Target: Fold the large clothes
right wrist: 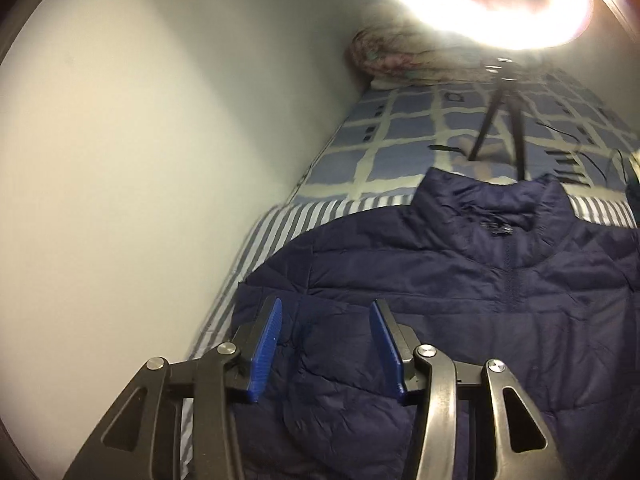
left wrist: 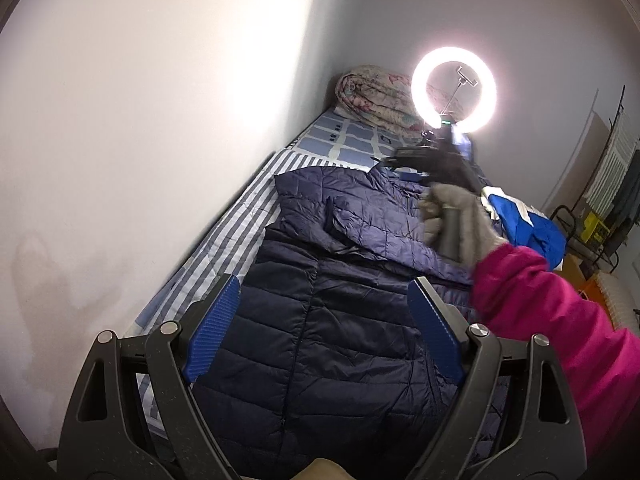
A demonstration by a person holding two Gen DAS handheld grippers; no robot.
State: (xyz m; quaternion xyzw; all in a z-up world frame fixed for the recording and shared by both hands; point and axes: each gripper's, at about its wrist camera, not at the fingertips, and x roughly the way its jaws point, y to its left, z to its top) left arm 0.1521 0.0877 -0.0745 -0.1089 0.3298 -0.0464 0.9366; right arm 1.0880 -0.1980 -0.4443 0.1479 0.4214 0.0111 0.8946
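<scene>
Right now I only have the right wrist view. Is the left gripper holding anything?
Observer: No. The left gripper is open over the jacket front, near the zip, and grips nothing.
Operator: Where's the far sleeve?
Observer: One sleeve lies folded across the chest.
Operator: Anything else on the bed on that side?
Observer: A bright blue garment lies past the jacket's far edge, partly behind the gloved hand.
</scene>
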